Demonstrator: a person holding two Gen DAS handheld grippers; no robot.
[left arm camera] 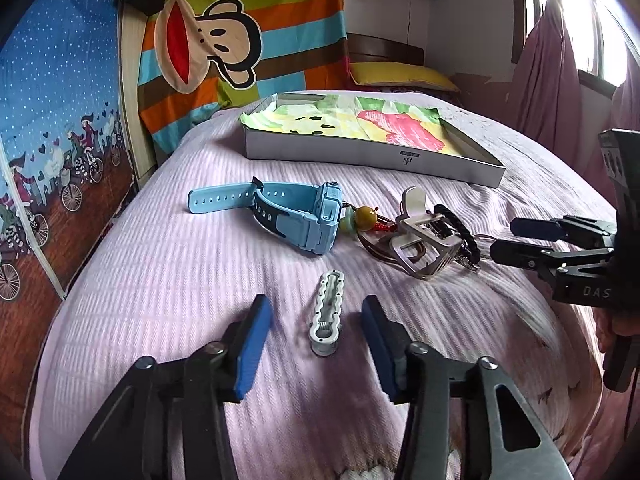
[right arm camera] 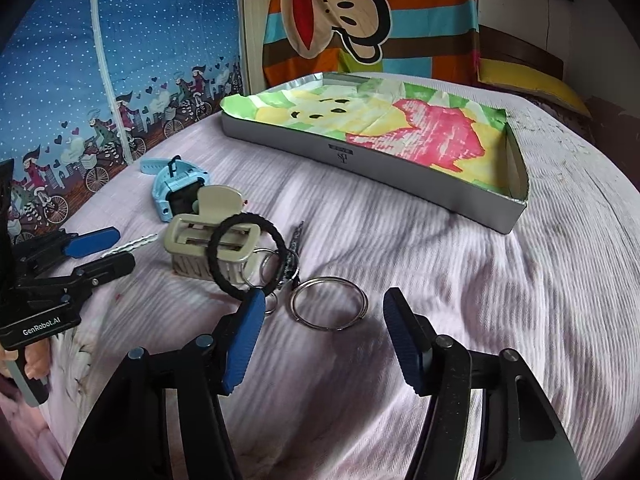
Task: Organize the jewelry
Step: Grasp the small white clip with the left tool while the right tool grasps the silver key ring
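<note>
A grey wavy hair clip (left arm camera: 328, 312) lies on the pale purple bedspread (left arm camera: 160, 264) between the fingers of my open left gripper (left arm camera: 318, 312). A light blue watch (left arm camera: 280, 212) lies beyond it, with a beaded charm (left arm camera: 366, 216), a beige claw clip (left arm camera: 424, 240) and a black hair tie (left arm camera: 460, 224) to its right. My right gripper (right arm camera: 324, 314) is open around a large metal ring (right arm camera: 329, 302). The black hair tie (right arm camera: 244, 256) leans on the beige claw clip (right arm camera: 208, 236), with smaller key rings (right arm camera: 266, 264) beside them. A shallow grey box (right arm camera: 400, 168) lined with colourful paper stands behind.
A striped monkey blanket (left arm camera: 240, 40) and a blue curtain (left arm camera: 52, 100) hang at the back and left. A yellow pillow (left arm camera: 400, 74) lies behind the box. A pink curtain (left arm camera: 560, 72) hangs on the right. Bare bedspread stretches right of the ring (right arm camera: 500, 280).
</note>
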